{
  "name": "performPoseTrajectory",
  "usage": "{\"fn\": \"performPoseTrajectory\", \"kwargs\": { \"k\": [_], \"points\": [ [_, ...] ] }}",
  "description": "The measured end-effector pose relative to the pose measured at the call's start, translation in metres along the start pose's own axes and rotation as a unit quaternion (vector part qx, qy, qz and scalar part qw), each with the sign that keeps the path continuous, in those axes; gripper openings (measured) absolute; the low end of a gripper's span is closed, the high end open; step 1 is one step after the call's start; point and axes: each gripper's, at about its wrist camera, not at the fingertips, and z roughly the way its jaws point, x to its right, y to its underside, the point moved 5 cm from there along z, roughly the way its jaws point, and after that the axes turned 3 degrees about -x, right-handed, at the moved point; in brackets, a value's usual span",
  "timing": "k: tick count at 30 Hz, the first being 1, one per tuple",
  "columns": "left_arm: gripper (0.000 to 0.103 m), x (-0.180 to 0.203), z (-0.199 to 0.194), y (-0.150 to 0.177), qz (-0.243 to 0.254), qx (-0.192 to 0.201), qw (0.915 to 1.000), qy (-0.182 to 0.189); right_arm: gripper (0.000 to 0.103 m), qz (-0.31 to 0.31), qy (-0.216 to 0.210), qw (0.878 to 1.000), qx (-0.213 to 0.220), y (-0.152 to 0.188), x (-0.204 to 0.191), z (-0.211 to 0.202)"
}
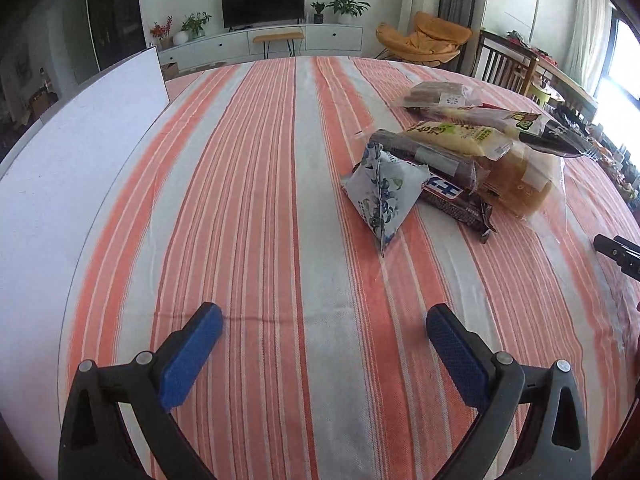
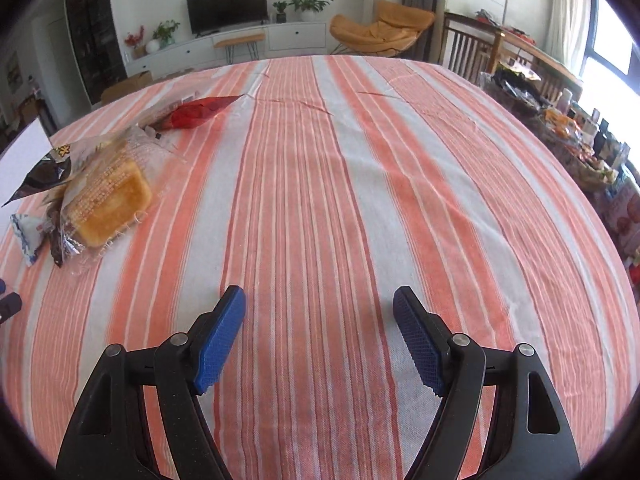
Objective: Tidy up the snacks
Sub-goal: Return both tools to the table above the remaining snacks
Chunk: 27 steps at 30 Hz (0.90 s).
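Your left gripper point(image 1: 324, 322) and right gripper point(image 2: 319, 305) both stand spread wide, holding nothing, above the striped tablecloth point(image 2: 320, 184), apart from the snack pile point(image 1: 460, 160).

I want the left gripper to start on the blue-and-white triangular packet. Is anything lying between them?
Nothing visible does. Only bare striped tablecloth lies between the open left gripper and the triangular packet, which sits at the near edge of the snack pile.
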Motion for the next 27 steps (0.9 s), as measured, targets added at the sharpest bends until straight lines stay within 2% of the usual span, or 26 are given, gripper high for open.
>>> {"fn": "performPoseTrajectory", "kwargs": {
  "k": [9,27],
  "points": [
    [0.103,-0.001,0.002,-0.001,0.001,-0.002,1.0000,-0.001,0.087,-0.002,0.000,1.000,-0.005,0.003,-0.002,0.008],
    [0.103,-0.001,0.002,-0.001,0.001,-0.002,1.0000,-0.001,0.088,-0.003,-0.001,1.000,-0.006,0.003,0.000,0.013]
  ]
}}
